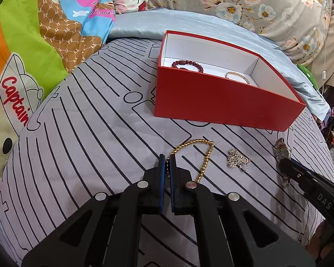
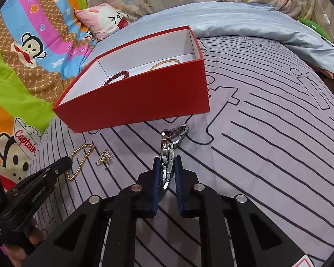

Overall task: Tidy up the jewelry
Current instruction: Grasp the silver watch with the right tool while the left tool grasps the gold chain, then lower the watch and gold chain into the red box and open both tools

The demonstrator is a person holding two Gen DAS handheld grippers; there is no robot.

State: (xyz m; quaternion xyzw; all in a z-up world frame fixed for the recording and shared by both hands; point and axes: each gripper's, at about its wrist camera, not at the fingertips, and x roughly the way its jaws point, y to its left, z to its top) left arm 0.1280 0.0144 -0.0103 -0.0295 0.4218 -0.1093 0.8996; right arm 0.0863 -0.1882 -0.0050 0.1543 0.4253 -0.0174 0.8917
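Bed [image 1: 89, 120] (striped sheet): red box [image 1: 211, 102], jewelry.

"Captain" is showing in red letters on the cartoon monkey's white hat [image 1: 17, 82] on the colourful blanket [image 2: 33, 51], where a small script reading roughly "frank" is also running along a pink stripe. "DAS" is sitting in pale letters on the right gripper's black arm [image 1: 322, 200]. "GenRobot" is appearing on the left gripper's arm [image 2: 36, 197].

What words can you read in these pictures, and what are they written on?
"Captain": on the cartoon monkey's hat on the colourful blanket.
"DAS": on the right gripper, partly cut off.
"PF": repeated on the blanket's brown patches.
The left gripper carries white lettering, too blurred to read.
Other blanket script is too small to read.
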